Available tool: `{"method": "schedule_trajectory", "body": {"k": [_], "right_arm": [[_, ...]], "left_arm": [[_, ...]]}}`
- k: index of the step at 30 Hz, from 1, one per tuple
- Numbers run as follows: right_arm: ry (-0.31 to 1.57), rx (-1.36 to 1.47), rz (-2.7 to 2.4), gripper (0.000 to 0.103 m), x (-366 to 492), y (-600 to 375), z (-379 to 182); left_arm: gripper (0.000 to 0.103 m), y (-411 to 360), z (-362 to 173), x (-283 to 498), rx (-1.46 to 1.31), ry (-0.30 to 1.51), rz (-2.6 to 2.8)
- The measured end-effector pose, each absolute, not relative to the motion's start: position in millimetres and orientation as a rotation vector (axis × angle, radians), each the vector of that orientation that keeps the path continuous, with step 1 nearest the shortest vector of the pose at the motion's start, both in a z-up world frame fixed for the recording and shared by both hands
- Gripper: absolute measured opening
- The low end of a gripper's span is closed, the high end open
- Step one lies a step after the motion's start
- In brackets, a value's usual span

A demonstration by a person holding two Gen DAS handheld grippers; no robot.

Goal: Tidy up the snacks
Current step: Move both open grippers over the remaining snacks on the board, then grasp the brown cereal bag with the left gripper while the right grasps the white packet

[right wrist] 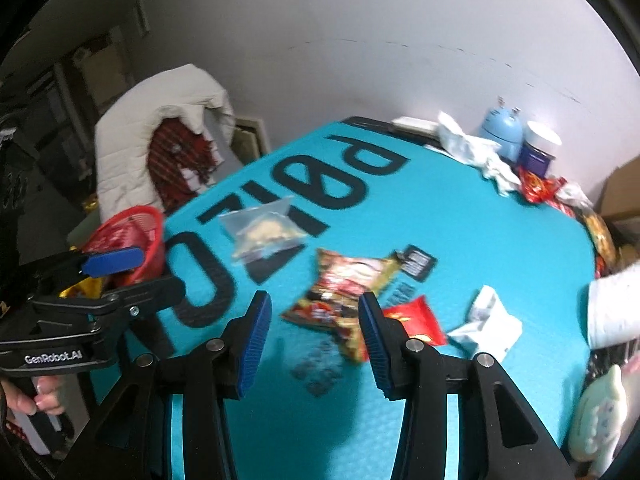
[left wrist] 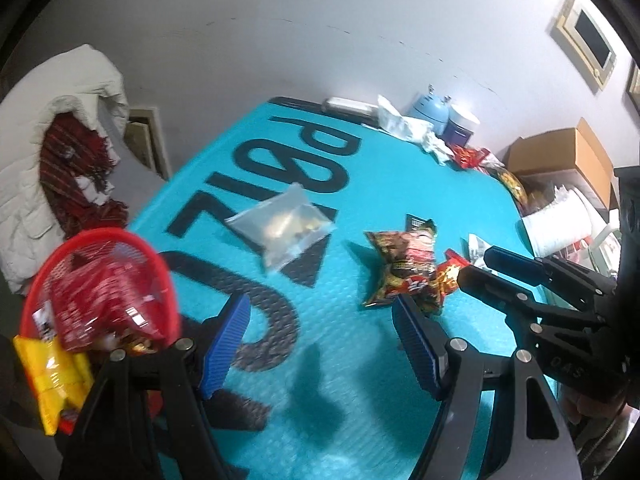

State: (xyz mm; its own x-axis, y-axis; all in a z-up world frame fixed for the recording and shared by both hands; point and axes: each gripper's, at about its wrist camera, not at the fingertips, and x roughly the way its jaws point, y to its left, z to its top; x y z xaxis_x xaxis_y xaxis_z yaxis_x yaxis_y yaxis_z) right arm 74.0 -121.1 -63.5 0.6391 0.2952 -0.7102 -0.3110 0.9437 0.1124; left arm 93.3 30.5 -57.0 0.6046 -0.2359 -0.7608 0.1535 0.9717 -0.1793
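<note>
The red basket (left wrist: pixel 96 280) sits at the left edge of the teal counter (left wrist: pixel 344 360) and serves as the gathering place; it already holds at least one red packet, and a yellow packet (left wrist: pixel 52 376) lies against its near rim, though blur hides whether that one is inside or just beside it. So the sorting looks partly done. Still loose on the counter, well to the right of the basket, are a clear bag of pale snacks (right wrist: pixel 264 232), a red-and-yellow chip bag (right wrist: pixel 344 288), a small red packet (right wrist: pixel 416 320) touching the chip bag's right side, and a white wrapper (right wrist: pixel 488 320) farther right again. More wrappers crowd the far corner, diagonally opposite the basket. The left gripper (left wrist: pixel 320 340) hovers just right of the basket with its fingers spread apart and nothing between them. The right gripper (right wrist: pixel 312 340) hangs over the chip bag, its fingers likewise released and empty, and that bag seems the likely next pick.
</note>
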Motion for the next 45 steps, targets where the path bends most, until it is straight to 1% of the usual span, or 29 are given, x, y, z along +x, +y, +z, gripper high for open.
{"method": "schedule_trajectory", "body": {"k": [3, 6, 10, 19, 25, 32, 33, 34, 35, 36, 37, 38, 39, 40, 41, 42, 43, 45], "right_arm": [[0.815, -0.002, 0.302, 0.048, 79, -134, -69], [0.828, 0.009, 0.259, 0.048, 83, -145, -75], [0.852, 0.036, 0.201, 0.057, 87, -161, -84], [0.876, 0.122, 0.038, 0.057, 94, -204, -103], [0.899, 0.201, -0.009, 0.057, 104, -222, -117], [0.934, 0.222, -0.064, 0.057, 119, -228, -134], [0.936, 0.224, -0.073, 0.058, 120, -229, -136], [0.942, 0.232, -0.085, 0.063, 122, -232, -139], [0.941, 0.239, -0.086, 0.063, 122, -233, -140], [0.934, 0.239, -0.086, 0.063, 122, -234, -140], [0.927, 0.23, -0.087, 0.063, 122, -233, -140], [0.924, 0.222, -0.087, 0.063, 122, -232, -140], [0.922, 0.208, -0.085, 0.063, 123, -231, -140], [0.92, 0.192, -0.082, 0.059, 122, -229, -141], [0.92, 0.173, -0.074, 0.057, 121, -226, -141], [0.92, 0.161, -0.064, 0.048, 121, -224, -140], [0.921, 0.152, -0.056, 0.042, 120, -221, -140], [0.927, 0.136, -0.039, 0.034, 119, -217, -140]], "left_arm": [[0.073, 18, -61, 104, -0.105, 0.908, -0.273], [0.073, 7, -65, 114, -0.109, 0.919, -0.31], [0.073, -10, -71, 129, -0.104, 0.929, -0.356], [0.073, -43, -98, 159, -0.083, 0.996, -0.41], [0.073, -49, -114, 170, -0.089, 1.039, -0.399], [0.073, -53, -130, 178, -0.089, 1.071, -0.404], [0.073, -54, -131, 178, -0.088, 1.072, -0.404], [0.073, -54, -132, 179, -0.084, 1.073, -0.399], [0.073, -54, -133, 179, -0.083, 1.07, -0.397], [0.072, -54, -133, 179, -0.082, 1.059, -0.397], [0.064, -54, -132, 178, -0.078, 1.049, -0.4], [0.053, -55, -132, 177, -0.074, 1.046, -0.406], [0.053, -56, -132, 175, -0.062, 1.046, -0.407], [0.051, -56, -132, 174, -0.053, 1.04, -0.408], [0.05, -57, -131, 173, -0.042, 1.032, -0.408], [0.049, -57, -131, 171, -0.033, 1.028, -0.406], [0.048, -57, -130, 170, -0.024, 1.026, -0.407], [0.047, -55, -129, 166, -0.016, 1.028, -0.409]]}}
